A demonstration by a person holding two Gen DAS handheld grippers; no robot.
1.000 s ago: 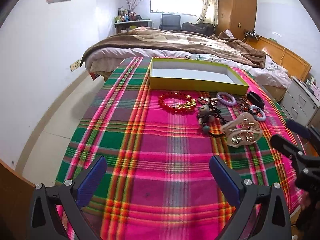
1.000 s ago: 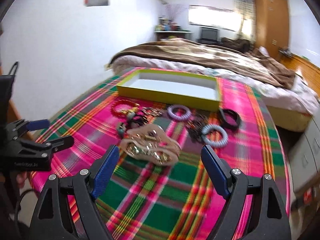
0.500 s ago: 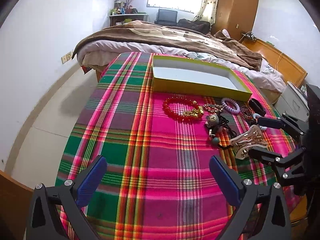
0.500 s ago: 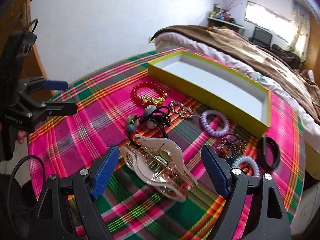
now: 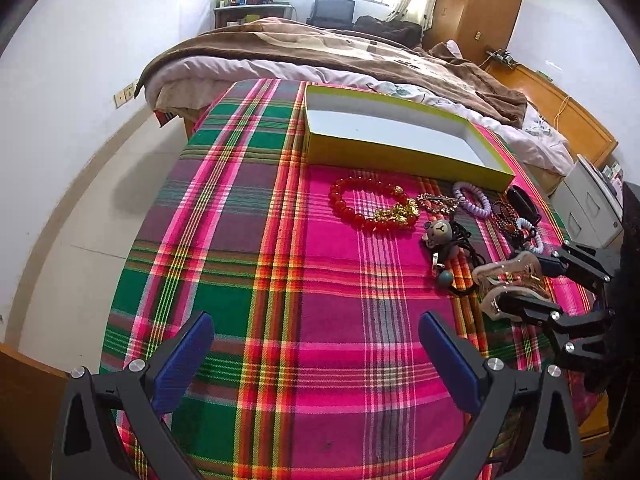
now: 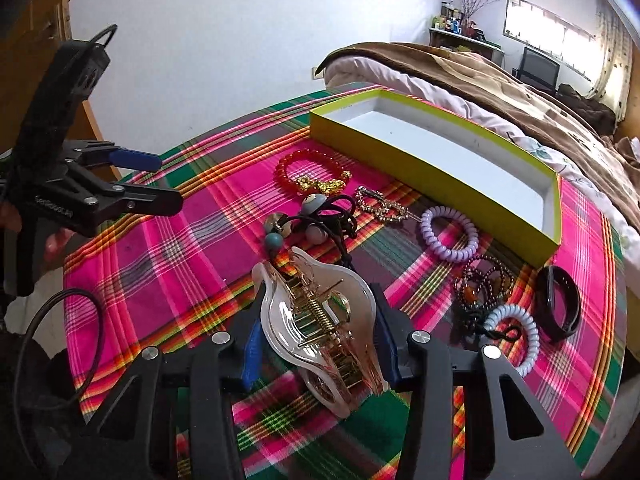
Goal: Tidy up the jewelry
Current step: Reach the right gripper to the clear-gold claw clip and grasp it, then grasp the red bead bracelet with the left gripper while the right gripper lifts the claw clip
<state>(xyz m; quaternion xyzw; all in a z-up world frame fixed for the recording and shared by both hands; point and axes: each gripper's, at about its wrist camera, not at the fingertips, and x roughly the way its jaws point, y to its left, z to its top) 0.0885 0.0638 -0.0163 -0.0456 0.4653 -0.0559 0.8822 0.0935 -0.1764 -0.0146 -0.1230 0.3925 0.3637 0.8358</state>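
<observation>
A clear pink hair claw clip (image 6: 320,320) with gold teeth lies on the plaid cloth between the pads of my right gripper (image 6: 318,344), which is shut on it; the clip also shows in the left wrist view (image 5: 508,280). A yellow-green box (image 6: 432,168) with a white inside stands open behind, also in the left wrist view (image 5: 400,148). Before it lie a red bead bracelet (image 5: 360,208), a black hair tie with beads (image 6: 320,220), a purple coil tie (image 6: 450,236), a dark bead string (image 6: 484,284), a pale coil tie (image 6: 516,332) and a black band (image 6: 558,304). My left gripper (image 5: 316,356) is open above bare cloth.
The table has a pink and green plaid cloth (image 5: 280,280). A bed (image 5: 340,52) with a brown blanket stands behind the box. A white wall and floor lie to the left, a grey drawer cabinet (image 5: 592,208) to the right.
My right gripper has moved forward over the hair claw clip and shut on it. My left gripper has drawn a little closer to the table, still open.
</observation>
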